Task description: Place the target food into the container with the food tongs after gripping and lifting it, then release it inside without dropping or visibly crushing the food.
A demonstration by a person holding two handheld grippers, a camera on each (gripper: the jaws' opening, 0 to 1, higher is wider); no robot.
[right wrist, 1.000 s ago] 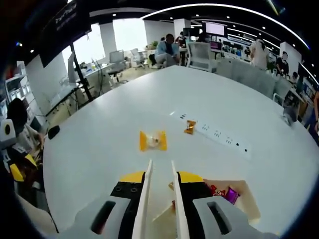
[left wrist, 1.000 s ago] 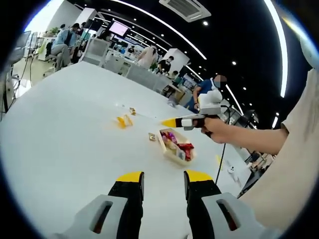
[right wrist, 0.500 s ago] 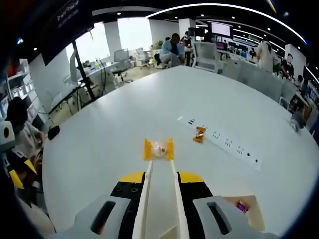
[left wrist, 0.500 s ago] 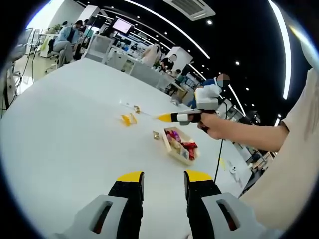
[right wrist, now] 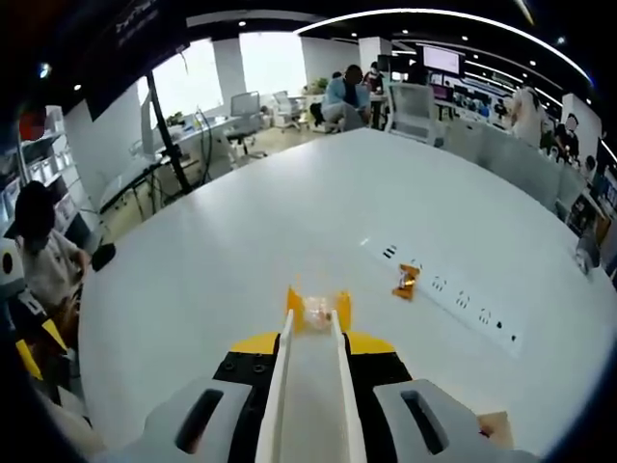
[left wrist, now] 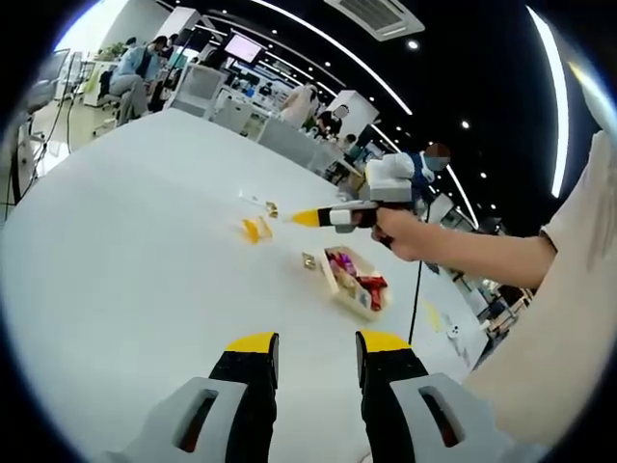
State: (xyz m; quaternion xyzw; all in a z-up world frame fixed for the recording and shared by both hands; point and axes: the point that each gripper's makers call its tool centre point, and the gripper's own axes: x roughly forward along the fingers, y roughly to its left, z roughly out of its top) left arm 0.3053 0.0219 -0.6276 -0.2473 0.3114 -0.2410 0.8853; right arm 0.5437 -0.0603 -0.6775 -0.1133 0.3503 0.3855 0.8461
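A yellow-wrapped candy (right wrist: 316,307) lies on the white table (right wrist: 241,231), right at the ends of the white food tongs (right wrist: 285,371). The tong tips stand on either side of it, and I cannot tell if they touch it. My right gripper (right wrist: 313,345) is shut on the tongs. From the left gripper view, the right gripper (left wrist: 337,217) is held by a hand, pointing at the yellow candy (left wrist: 253,230). The open container (left wrist: 355,282) with red and purple wrapped sweets sits just right of it. My left gripper (left wrist: 318,342) hangs open above bare table, holding nothing.
A small gold candy (left wrist: 308,260) lies beside the container, another gold candy (right wrist: 406,281) by a white power strip (right wrist: 453,294). One corner of the container (right wrist: 494,426) shows at the lower right. People sit at desks beyond the table's far edge.
The right gripper and tongs have advanced across the table until the tong tips flank the yellow candy. The container has slid nearly out of the right gripper view. The left gripper stays open.
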